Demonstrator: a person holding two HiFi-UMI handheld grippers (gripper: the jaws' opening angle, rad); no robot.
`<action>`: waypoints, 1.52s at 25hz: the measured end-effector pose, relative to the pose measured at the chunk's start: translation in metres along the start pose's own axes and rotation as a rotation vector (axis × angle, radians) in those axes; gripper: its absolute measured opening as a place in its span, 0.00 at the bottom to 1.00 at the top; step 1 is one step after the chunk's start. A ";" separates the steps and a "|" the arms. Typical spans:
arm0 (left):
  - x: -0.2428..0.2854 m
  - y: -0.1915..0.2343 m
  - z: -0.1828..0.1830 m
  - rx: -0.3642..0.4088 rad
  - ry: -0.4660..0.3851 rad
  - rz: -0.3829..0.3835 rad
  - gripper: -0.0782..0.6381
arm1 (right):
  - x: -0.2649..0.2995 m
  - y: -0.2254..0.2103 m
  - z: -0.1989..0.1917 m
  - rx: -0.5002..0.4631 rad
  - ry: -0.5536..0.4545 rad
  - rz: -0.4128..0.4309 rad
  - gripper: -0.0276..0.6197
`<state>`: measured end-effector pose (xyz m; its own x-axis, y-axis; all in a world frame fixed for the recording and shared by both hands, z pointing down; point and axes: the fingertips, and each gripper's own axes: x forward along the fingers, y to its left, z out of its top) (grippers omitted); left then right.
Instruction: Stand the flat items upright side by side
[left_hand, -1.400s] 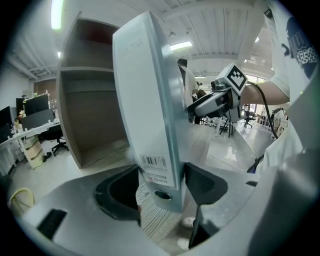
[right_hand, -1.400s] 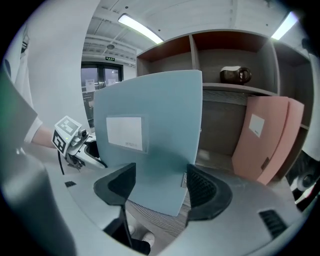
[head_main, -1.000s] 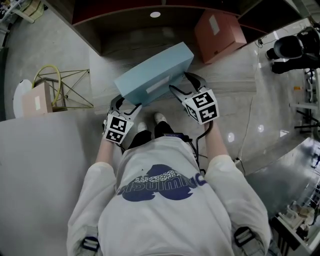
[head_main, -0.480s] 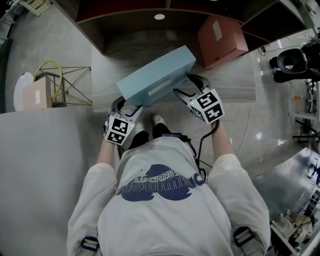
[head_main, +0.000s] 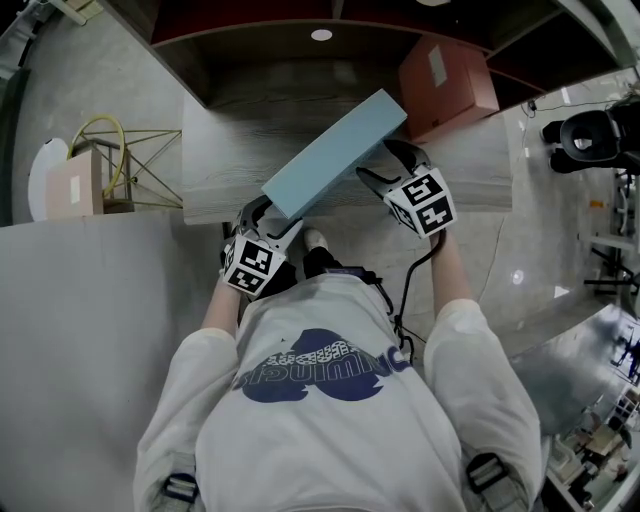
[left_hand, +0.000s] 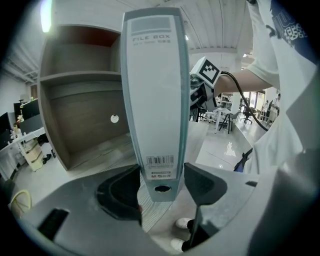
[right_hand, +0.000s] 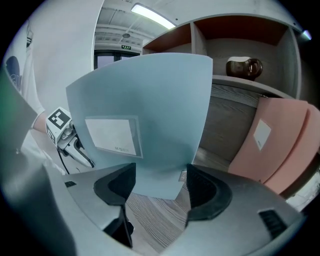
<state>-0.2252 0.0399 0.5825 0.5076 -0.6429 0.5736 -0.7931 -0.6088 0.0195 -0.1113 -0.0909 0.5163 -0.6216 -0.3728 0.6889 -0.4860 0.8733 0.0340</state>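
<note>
Lead: Status, going left to right?
Tech: Far left, a beige box (head_main: 73, 190) is sitting by a wire frame (head_main: 140, 175), off the shelf. Nothing is touching it.
Lead: Left gripper?
Tech: Left gripper (head_main: 272, 215) is clamping the near end of the blue file box (head_main: 335, 150). In its own view the jaws are standing wide, with the pads pressing both sides of the labelled spine just under the barcode.
Lead: Box down or in the air?
Tech: Hanging in the air, I'd say. It's lying diagonally over the wooden shelf deck (head_main: 230, 150), tilted, with the near end overhanging the front edge and shoes showing below it.
Lead: Right side?
Tech: Right gripper (head_main: 388, 165) is gripping the box's right-hand edge toward the far end. Its jaws are also wide and closed on a lower corner, with wood grain showing underneath.
Lead: Further right?
Tech: Pink box (head_main: 445, 80) is already standing on the deck at the right of the bay. It may be leaning a bit, but I can't be sure through the lens.
Lead: Progress?
Tech: Roughly halfway by my read. One item is standing and the blue one is being carried. Remaining: bringing it upright, setting it just beside the pink one, letting go. I can't tell whether the beige box is counting too
</note>
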 end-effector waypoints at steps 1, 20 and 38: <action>0.002 -0.003 0.002 0.000 -0.001 -0.006 0.51 | 0.000 -0.003 -0.001 -0.002 0.006 0.002 0.53; 0.014 -0.010 0.008 0.041 0.012 -0.075 0.51 | -0.071 0.101 0.037 0.266 -0.198 0.037 0.58; 0.007 -0.013 0.013 0.087 0.053 -0.177 0.51 | -0.032 0.134 0.034 0.377 -0.156 -0.103 0.61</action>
<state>-0.2068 0.0377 0.5758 0.6165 -0.4985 0.6095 -0.6595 -0.7497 0.0540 -0.1774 0.0270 0.4743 -0.6295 -0.5209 0.5766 -0.7234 0.6638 -0.1901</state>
